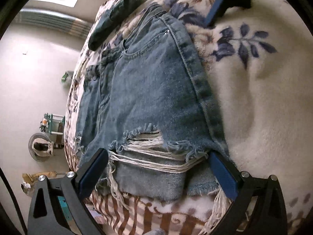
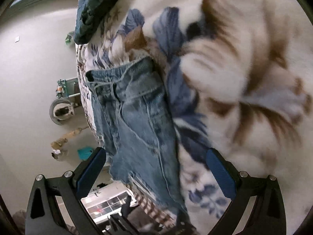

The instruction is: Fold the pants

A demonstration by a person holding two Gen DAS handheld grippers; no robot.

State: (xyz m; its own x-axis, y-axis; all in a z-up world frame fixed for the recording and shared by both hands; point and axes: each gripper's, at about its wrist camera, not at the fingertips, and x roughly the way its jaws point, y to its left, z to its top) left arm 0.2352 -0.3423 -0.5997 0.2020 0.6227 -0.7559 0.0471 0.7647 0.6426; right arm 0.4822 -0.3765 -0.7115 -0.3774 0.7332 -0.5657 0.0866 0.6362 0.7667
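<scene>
In the left wrist view, bare blanket fills the right half of the frame, open room beside the jeans. The jeans take the centre, their frayed edge between the spread fingers of the left gripper. At the top the right gripper and a dark garment crowd the upper edge. In the right wrist view, floor lies open at left, with clutter by the bed edge
</scene>
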